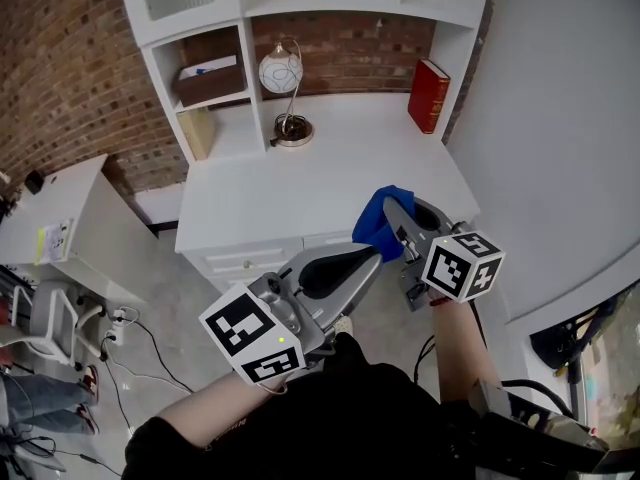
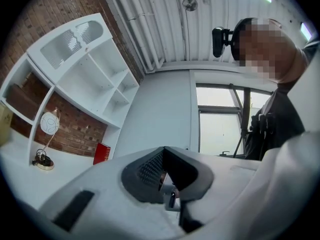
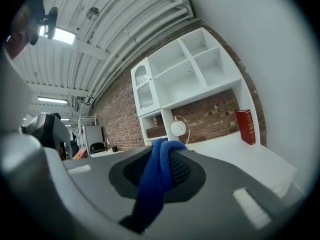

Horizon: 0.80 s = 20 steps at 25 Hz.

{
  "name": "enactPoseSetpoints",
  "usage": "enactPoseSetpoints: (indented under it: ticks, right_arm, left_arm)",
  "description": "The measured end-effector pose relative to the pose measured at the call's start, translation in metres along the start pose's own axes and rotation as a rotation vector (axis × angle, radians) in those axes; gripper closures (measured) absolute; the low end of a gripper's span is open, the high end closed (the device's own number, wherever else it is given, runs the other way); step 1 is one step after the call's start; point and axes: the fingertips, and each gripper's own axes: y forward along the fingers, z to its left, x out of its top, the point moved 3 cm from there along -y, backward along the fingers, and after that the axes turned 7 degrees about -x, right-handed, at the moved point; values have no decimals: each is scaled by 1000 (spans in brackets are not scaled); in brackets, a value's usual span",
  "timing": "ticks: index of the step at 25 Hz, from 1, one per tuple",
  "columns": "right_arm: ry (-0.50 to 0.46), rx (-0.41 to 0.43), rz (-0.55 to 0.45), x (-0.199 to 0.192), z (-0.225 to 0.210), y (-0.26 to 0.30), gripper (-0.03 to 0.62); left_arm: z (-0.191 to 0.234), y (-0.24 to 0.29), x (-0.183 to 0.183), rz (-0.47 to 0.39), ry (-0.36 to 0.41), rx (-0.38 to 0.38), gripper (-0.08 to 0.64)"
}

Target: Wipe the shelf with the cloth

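Observation:
A blue cloth [image 1: 376,220] hangs crumpled from my right gripper [image 1: 396,211], which is shut on it just above the front right edge of the white shelf unit's desk top [image 1: 320,183]. In the right gripper view the cloth [image 3: 156,180] drapes down between the dark pads of that gripper [image 3: 162,160], with the desk top [image 3: 240,154] beyond. My left gripper [image 1: 368,259] is held lower, in front of the drawers and beside the cloth, pointing up and right. Its jaws are shut with nothing between them [image 2: 162,158].
On the desk top stand a globe lamp [image 1: 281,73] on a round base and a red book [image 1: 428,95] upright at the right. Cubbies at left hold a brown box [image 1: 208,80] and a tan book [image 1: 197,133]. A side table [image 1: 60,223] and floor cables [image 1: 130,338] lie to the left.

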Motion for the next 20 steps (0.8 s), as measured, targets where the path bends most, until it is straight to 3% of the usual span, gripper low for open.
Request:
enactPoseSetpoints:
  ticks: [4, 9, 20]
  right_arm:
    - [36, 13, -33, 7, 4, -9, 546]
    - [-11, 13, -34, 7, 13, -15, 549]
    - [-10, 28, -32, 8, 11, -12, 549]
  left_arm:
    - [-14, -2, 3, -6, 25, 2, 561]
    - [-25, -9, 7, -11, 48, 17, 561]
    - [-28, -8, 10, -12, 74, 43, 561]
